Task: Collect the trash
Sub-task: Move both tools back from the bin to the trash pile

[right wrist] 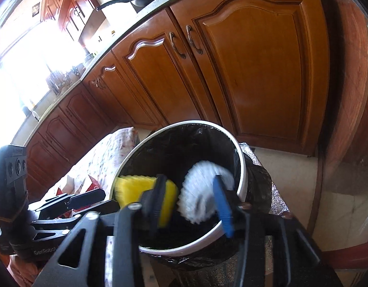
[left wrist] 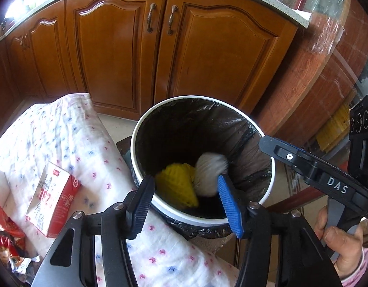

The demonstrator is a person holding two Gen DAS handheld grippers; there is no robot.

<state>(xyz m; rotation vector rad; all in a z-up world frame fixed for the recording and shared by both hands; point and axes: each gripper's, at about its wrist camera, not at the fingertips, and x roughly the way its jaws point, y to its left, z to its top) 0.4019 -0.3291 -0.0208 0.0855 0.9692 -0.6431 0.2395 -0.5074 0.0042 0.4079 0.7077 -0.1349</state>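
Note:
A white bin (left wrist: pixel 145 117) lined with a black bag stands beside the cloth-covered table; it also shows in the right wrist view (right wrist: pixel 242 167). Inside the bin mouth a yellow foam net (left wrist: pixel 176 185) (right wrist: pixel 133 186) and a white foam net (left wrist: pixel 209 172) (right wrist: pixel 200 191) appear blurred, free of both grippers. My left gripper (left wrist: pixel 185 197) is open over the bin's near rim. My right gripper (right wrist: pixel 191 202) is open above the bin; its black body (left wrist: pixel 315 167) reaches in from the right in the left wrist view.
A red and white carton (left wrist: pixel 53 196) and crumpled red wrappers (left wrist: pixel 4 234) lie on the floral cloth (left wrist: pixel 64 131). Wooden cabinet doors (left wrist: pixel 160 55) stand behind the bin. A wood-pattern panel (left wrist: pixel 310 83) stands to the right.

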